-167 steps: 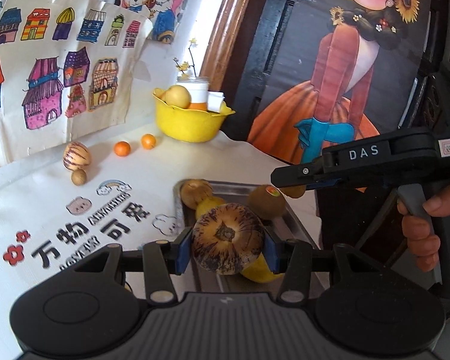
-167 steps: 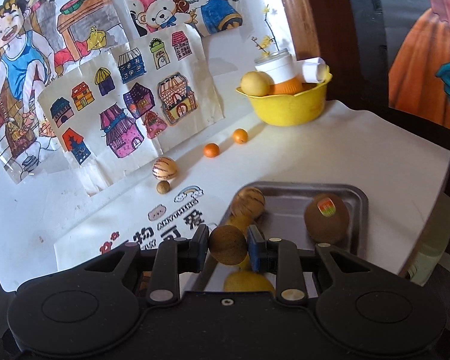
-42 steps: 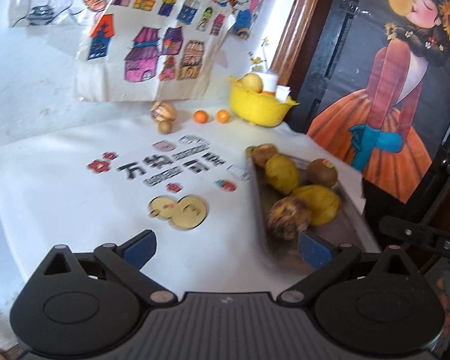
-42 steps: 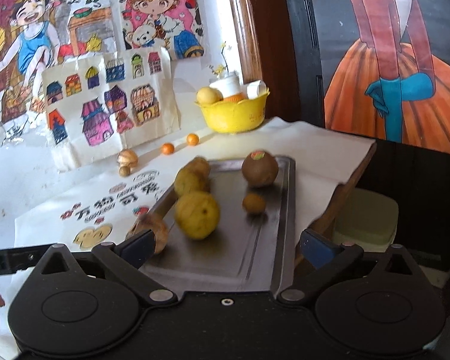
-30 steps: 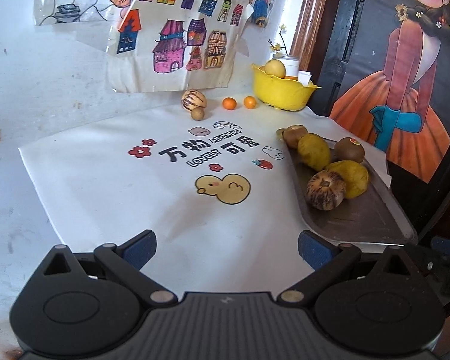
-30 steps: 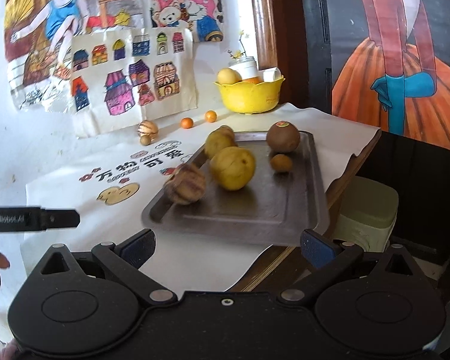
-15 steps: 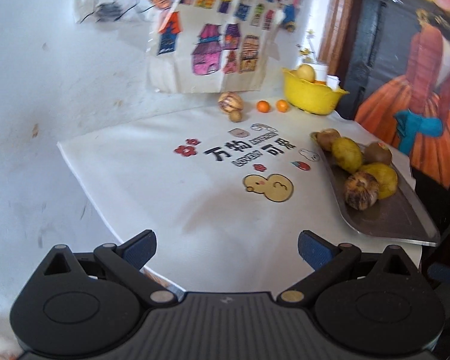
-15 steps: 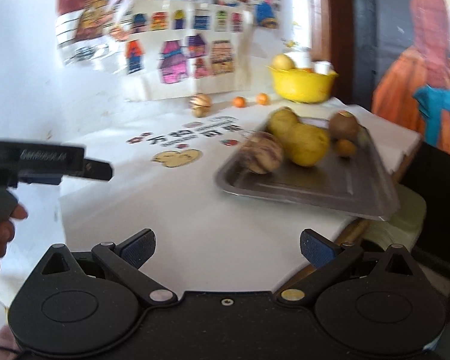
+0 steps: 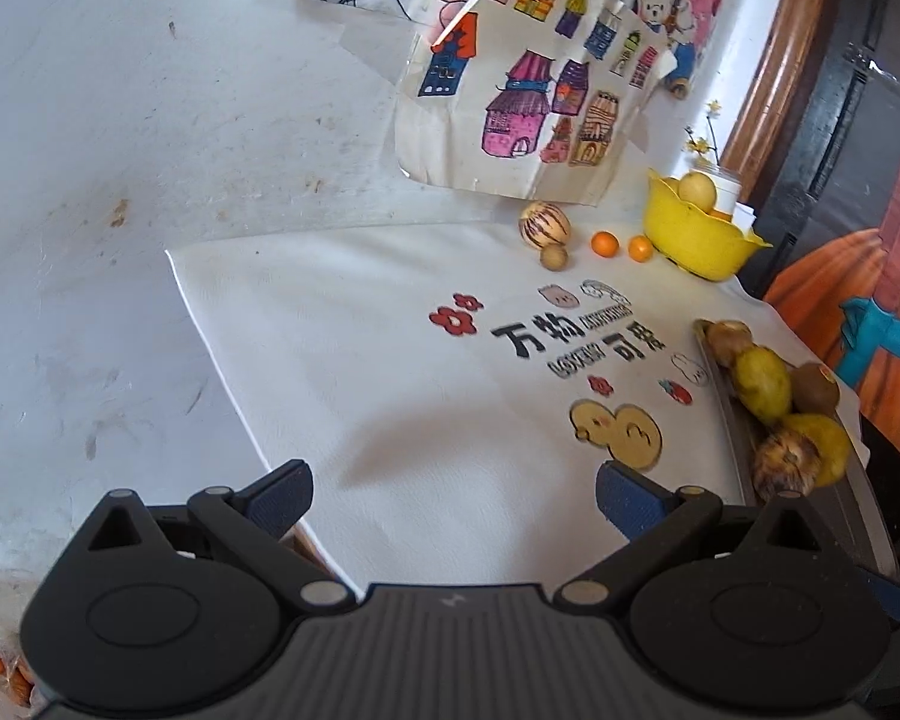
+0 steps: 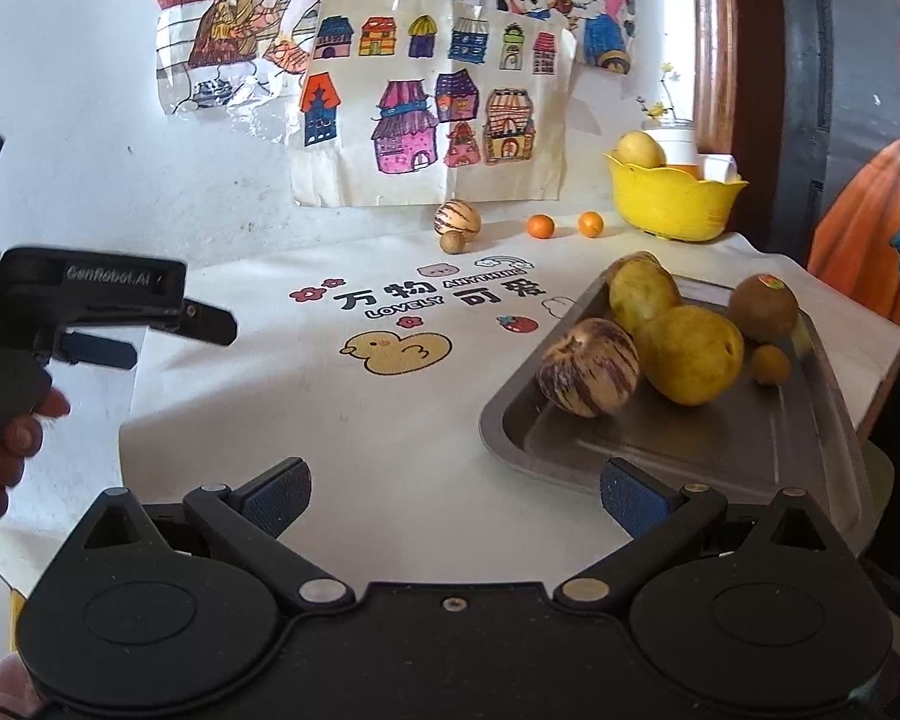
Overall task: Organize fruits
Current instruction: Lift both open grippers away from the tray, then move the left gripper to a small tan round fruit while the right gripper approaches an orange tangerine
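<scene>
A metal tray point(image 10: 678, 444) at the table's right holds a striped melon point(image 10: 588, 367), two yellow fruits point(image 10: 690, 354), a kiwi point(image 10: 763, 307) and a small brown fruit point(image 10: 770, 365); it also shows in the left wrist view point(image 9: 810, 516). By the wall lie another striped melon point(image 10: 457, 218), a small brown fruit point(image 10: 452, 243) and two small oranges point(image 10: 540, 225). My right gripper point(image 10: 453, 495) is open and empty, short of the tray. My left gripper point(image 9: 453, 495) is open and empty over the table's front left, also seen from the right wrist point(image 10: 168, 324).
A yellow bowl point(image 10: 672, 198) with a fruit and cups stands at the back right. A white printed cloth point(image 10: 342, 408) covers the table. Drawings hang on the wall behind. The table's front edge is just below both grippers.
Both grippers let go of their fruits into the tray earlier, opened, and have since drawn back and to the left, away from the tray.
</scene>
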Demonstrator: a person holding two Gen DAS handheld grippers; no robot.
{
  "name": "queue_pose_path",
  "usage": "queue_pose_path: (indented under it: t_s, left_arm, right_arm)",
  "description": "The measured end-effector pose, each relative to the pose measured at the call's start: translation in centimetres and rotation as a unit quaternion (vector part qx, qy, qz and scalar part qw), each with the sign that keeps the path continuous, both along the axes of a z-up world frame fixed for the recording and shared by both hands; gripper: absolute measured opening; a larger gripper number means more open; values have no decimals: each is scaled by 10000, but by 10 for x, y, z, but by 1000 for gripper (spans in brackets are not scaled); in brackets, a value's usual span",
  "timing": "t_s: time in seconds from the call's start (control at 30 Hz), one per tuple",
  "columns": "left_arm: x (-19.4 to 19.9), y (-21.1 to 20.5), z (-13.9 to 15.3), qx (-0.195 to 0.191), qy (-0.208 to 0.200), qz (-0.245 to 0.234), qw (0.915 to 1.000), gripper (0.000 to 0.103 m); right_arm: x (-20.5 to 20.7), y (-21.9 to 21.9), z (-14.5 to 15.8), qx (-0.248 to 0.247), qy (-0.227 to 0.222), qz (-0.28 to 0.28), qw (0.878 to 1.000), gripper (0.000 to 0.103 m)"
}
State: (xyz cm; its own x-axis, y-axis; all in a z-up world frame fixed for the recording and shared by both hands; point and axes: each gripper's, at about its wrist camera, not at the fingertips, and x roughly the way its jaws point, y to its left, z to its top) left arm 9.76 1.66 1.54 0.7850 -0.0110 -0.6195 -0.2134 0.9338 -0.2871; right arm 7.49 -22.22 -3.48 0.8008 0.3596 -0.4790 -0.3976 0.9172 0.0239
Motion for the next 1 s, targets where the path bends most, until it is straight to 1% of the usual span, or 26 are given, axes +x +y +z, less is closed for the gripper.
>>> queue_pose_path:
  t_s: [0.17,0.27,0.4,0.57,0.77,0.9,1.0]
  left_arm:
    - [25,4,7,67,-109,-27,9999,103]
    - [40,6,10,153,-159,-121,9997,103]
    - [61,8,14,326,-208,-231,9990,103]
    - [89,3,20,571,-294,-471,9968,103]
    - [126,-8,24,762,-529,-876,9918,103]
    - [153,-14,23,877,-654,-1114,9877,102]
    - [170,-19,20,974,-704,-1286,9844,102]
  right_arm:
    - [13,0,6,-163,-113,160,9997,102]
    - [24,-4,15,-374,-273,223,9987,102]
    - [43,-16,31,-681,-459,198,9964,102]
    - [79,-32,59,-795,-456,275,9954,102]
    - [143,-36,97,-659,-310,413,9965,102]
    - [197,-35,118,-299,-25,310,9991,102]
    - [237,-30,127,-97,122,263,9995,102]
